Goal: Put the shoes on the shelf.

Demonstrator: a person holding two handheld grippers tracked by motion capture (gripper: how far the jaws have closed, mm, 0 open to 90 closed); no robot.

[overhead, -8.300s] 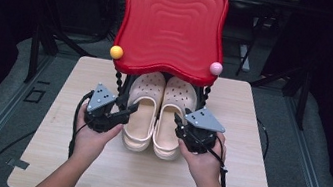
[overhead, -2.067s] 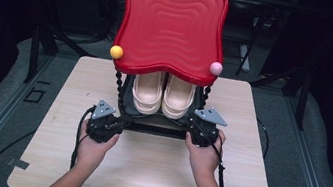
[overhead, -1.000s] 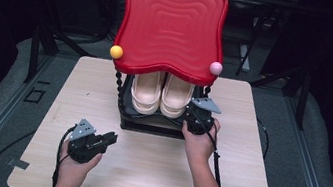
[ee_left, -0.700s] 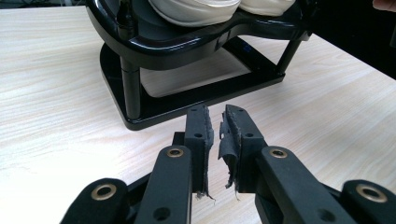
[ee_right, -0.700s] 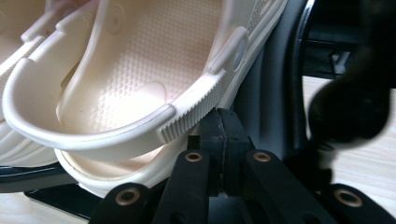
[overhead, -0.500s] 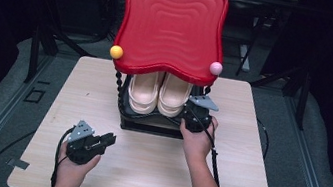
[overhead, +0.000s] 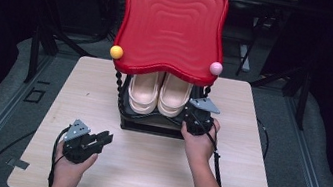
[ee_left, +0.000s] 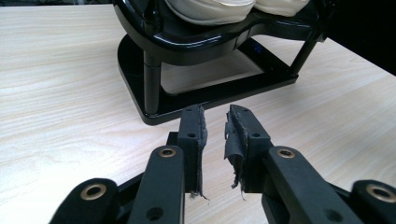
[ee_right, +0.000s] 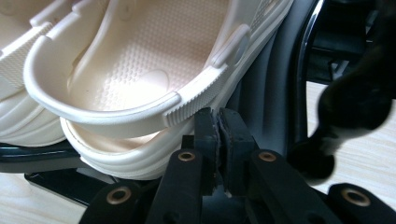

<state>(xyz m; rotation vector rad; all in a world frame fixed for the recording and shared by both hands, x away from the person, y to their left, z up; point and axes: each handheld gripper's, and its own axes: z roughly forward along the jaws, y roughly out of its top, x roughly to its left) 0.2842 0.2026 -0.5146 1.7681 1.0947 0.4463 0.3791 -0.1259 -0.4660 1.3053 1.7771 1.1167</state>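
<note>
Right tool (ee_right: 218,122) seemingly against clog (ee_right: 140,70).

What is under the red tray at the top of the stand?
Under the red tray, a pair of cream clogs sits side by side on the black shelf of the stand. Their heel ends show; the toe ends are covered by the tray.

text: none legible | labels: none | brands: none | numbers: none | signs: none
</note>
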